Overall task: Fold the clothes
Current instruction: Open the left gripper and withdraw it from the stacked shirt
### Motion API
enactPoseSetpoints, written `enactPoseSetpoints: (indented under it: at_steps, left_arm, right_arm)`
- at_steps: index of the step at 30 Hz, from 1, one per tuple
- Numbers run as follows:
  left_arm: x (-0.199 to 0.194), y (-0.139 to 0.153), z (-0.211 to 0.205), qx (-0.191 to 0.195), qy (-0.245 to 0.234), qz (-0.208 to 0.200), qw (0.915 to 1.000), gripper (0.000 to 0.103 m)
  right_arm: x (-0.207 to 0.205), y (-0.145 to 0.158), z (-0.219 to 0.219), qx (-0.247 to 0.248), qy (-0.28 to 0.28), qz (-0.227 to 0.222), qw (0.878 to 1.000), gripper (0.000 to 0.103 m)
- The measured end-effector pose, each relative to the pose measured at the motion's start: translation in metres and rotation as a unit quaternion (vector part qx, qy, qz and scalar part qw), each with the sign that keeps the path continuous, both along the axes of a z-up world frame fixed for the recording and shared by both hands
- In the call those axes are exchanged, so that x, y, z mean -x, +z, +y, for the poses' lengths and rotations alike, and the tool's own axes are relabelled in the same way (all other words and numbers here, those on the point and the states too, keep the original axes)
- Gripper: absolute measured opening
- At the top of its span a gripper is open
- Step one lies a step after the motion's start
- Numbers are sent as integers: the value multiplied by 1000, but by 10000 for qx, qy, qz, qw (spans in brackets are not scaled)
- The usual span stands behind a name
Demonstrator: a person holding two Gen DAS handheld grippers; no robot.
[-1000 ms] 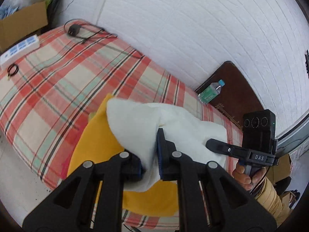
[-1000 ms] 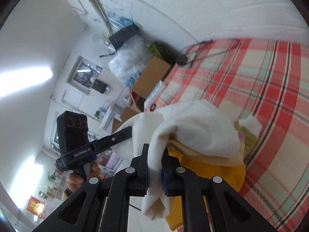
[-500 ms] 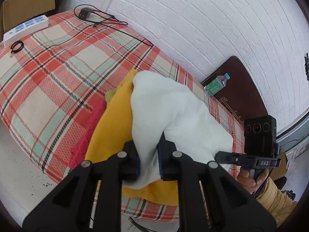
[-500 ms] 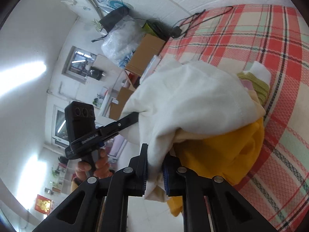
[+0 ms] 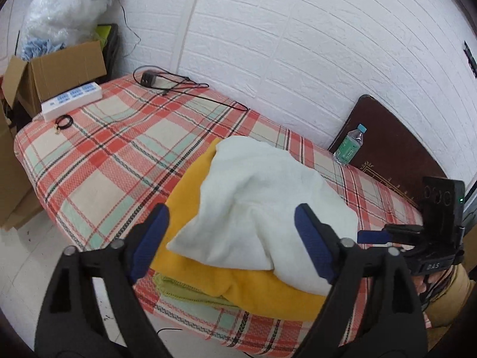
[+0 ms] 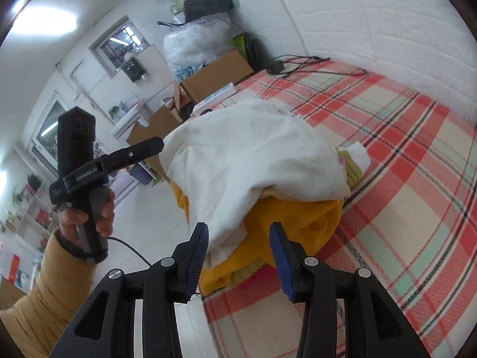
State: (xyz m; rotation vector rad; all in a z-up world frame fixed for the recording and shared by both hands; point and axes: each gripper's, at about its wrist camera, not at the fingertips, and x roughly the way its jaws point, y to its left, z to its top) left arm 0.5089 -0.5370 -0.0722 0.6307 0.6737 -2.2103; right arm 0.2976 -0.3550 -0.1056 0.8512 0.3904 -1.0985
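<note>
Both hand-held grippers gape beside the white garment (image 5: 262, 205) atop yellow cloth (image 5: 268, 291).

A white folded cloth (image 5: 268, 197) tops a mustard-yellow garment (image 5: 268, 289) on a red, cream and mint plaid bedspread (image 5: 104, 155) (white brick wall (image 5: 298, 44) at 12 o'clock).
</note>
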Motion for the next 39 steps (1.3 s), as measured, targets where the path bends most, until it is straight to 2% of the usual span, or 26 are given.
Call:
enactPoseSetpoints:
  at_steps: [2, 3, 4, 8, 12, 15, 17, 21, 24, 29, 34, 35, 39]
  left_arm:
    - [0, 7, 15, 306, 75, -34, 9995, 103]
    - [3, 8, 24, 399, 99, -99, 9991, 103]
    - [5, 9, 31, 476, 117, -150, 9987, 103]
    - [15, 7, 50, 372, 56, -26, 9993, 103]
    - [19, 2, 55, 120, 132, 185, 9997, 103]
    - [19, 1, 59, -69, 66, 492, 9987, 103]
    - [20, 4, 68, 32, -45, 699, 9975, 103]
    - [29, 12, 83, 332, -47, 721, 9968, 103]
    - [35, 15, 89, 392, 18, 617, 9973, 103]
    - [32, 22, 103, 719, 348, 367, 9961, 100]
    - [36, 21, 111, 886, 529, -121, 9946, 98]
    - [36, 21, 113, 887, 493, -114, 9948, 98]
    - [38, 22, 118, 963, 592, -183, 9934, 99]
  right_arm:
    - [-9, 10, 12, 368, 38, 413, 9985, 49]
    - [-12, 13, 15, 528, 64, 528, 9972, 52]
    - [-16, 17, 19, 665, 92, 609, 9959, 62]
    - [-22, 20, 22, 828, 139, 541, 9950, 74]
    - [-22, 16, 27, 808, 106, 653, 9945, 74]
    - [-16, 11, 32, 746, 36, 670, 9950, 74]
    - [-13, 8, 34, 679, 4, 651, 9956, 75]
    - [-10, 6, 38, 625, -54, 597, 9962, 75]
    - [-9, 7, 39, 618, -65, 560, 9965, 75]
    - [-7, 9, 41, 656, -135, 519, 9964, 76]
    - [-6, 9, 41, 652, -207, 540, 9962, 78]
    - [-6, 8, 41, 633, -212, 531, 9964, 81]
    - [-9, 8, 44, 669, -198, 557, 9960, 81]
